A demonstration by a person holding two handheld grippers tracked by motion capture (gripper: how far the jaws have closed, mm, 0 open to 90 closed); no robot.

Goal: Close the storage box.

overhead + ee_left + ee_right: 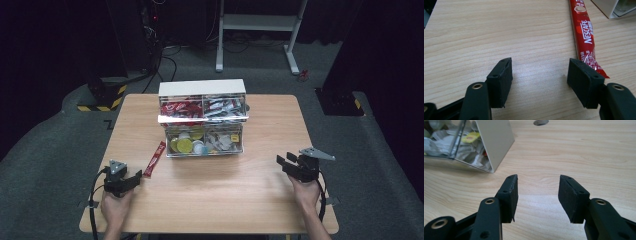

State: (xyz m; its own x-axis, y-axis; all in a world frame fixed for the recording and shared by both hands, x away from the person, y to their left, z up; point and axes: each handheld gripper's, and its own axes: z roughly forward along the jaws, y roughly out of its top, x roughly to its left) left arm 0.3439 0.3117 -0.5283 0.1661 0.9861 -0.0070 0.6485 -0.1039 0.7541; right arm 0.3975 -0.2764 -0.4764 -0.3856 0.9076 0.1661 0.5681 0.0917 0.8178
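Count: two grippers, one loose sachet, one organiser with four compartments.

Left gripper rests low at the near left of the wooden table; jaws wide apart, holding nothing. Right gripper at near right, jaws likewise parted and empty. Pads are flat, black, matte blocks.

Red coffee stick sachet: long, narrow, glossy foil, lying flat just beyond the left gripper, its near end beside that gripper's right jaw.

Clear plastic organiser with white top stands at table centre-far: upper compartments hold red and dark packets, lower ones round capsules and silvery packets.
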